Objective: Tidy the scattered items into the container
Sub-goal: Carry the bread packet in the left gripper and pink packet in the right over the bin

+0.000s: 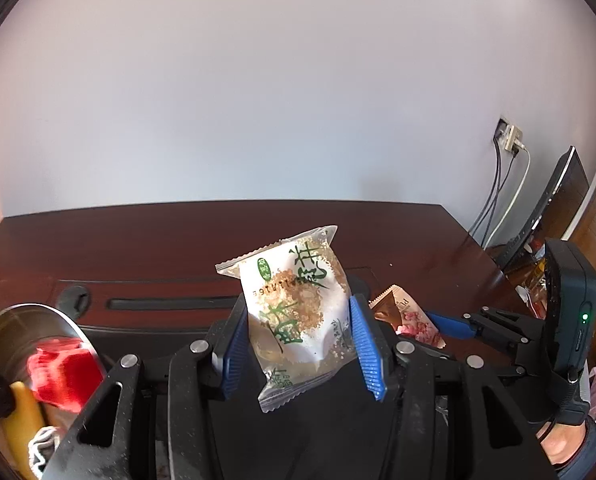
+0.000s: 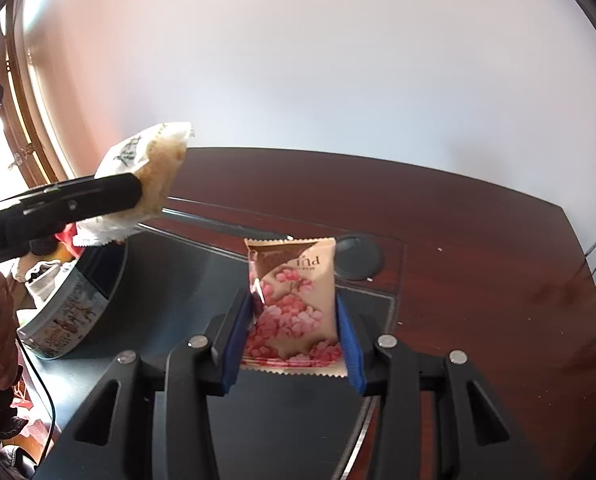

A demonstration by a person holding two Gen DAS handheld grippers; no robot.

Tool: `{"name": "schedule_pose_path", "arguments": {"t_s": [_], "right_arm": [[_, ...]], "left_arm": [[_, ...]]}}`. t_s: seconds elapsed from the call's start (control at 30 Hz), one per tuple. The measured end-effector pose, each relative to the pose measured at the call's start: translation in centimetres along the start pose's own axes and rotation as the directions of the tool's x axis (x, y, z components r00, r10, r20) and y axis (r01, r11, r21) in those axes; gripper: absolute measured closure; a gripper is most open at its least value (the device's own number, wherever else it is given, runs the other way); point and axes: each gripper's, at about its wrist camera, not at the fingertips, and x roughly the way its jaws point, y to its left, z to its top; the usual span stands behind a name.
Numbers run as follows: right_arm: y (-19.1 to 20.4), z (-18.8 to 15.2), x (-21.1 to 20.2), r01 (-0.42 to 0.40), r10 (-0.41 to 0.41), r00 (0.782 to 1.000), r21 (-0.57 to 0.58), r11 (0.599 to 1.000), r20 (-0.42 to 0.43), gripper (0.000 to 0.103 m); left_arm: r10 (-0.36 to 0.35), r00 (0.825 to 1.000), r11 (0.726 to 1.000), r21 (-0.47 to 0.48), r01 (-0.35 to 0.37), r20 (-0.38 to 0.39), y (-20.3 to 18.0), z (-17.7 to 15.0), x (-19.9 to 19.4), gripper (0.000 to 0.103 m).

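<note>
Above the dark wooden desk (image 1: 138,236), two snack packets are held clear of the surface, one in each gripper. The left gripper (image 1: 302,344) is closed on a white packet with green characters (image 1: 298,304), which is pinched across its lower half between the blue pads (image 1: 364,346) so that its long axis stands nearly upright, leaning a little to the right. The right gripper (image 2: 294,336) is clamped in the same way on a pink floral packet (image 2: 294,300), held upright with its brown top edge uppermost.

The container, a round tin (image 2: 74,304) with a printed wall, is seen at the far left of the right wrist view and at the lower left corner of the left wrist view, where its metal rim (image 1: 70,324) shows. A red wrapped item (image 1: 58,372) and a yellow item (image 1: 24,416) are already lying inside it.

The coming move is judged to turn on one relation: the tin lies to the left of both grippers, and the left gripper is much the nearer. In the right wrist view the white packet is seen just above the tin's near rim, so only a short carry leftward and a release seem to be needed. The pink floral packet is well apart from the tin, with the dark desk mat (image 2: 186,280) between them, and a longer sweep leftward would be called for.
</note>
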Motion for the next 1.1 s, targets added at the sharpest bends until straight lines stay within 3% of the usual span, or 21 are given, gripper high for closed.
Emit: {"name": "schedule_pose_path", "arguments": {"t_s": [0.47,0.73,1.1], "right_arm": [[6.4,1.7,-0.2,-0.022,0.024,0.998,-0.049,0.999,0.051,0.061],[8.4,2.9,-1.0,-0.061,0.066,0.996,-0.077,0.995,0.062,0.061],[14.3,3.7,0.6,-0.134,0.143,0.988,-0.138,0.981,0.056,0.061]], "left_arm": [[0.057,0.997,0.998,-0.042,-0.055,0.057,3.4,-1.0,-4.7,0.052],[0.1,0.991,0.993,-0.071,-0.094,0.084,6.0,-1.7,-7.1,0.052],[0.177,0.98,0.977,-0.134,-0.164,0.094,9.7,-3.6,-9.5,0.052]]}}
